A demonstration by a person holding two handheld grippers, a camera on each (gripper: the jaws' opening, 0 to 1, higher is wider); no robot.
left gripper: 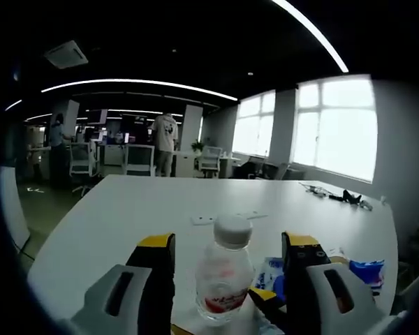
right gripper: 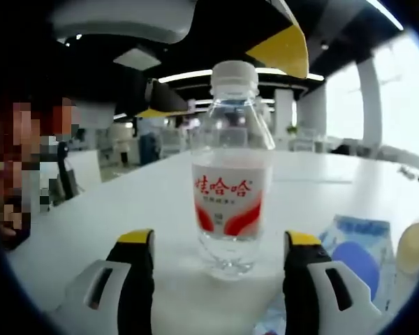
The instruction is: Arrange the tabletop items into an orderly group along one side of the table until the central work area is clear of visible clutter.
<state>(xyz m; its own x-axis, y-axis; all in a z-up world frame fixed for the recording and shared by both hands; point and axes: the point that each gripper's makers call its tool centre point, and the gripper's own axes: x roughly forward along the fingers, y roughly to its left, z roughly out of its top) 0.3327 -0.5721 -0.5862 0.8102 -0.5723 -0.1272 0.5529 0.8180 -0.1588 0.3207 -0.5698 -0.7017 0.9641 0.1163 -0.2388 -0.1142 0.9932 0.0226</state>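
A: Clear bottle [right gripper: 232, 174] upright on table [left gripper: 146, 209], between right gripper [right gripper: 220, 279] jaws, wide apart, no contact.
B: Left gripper [left gripper: 227, 279]: same, jaws apart, flanking bottle [left gripper: 224, 279], not touching.

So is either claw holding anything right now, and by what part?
Nothing is held. The bottle stands on the table between the right claw's open jaws, with gaps on both sides.
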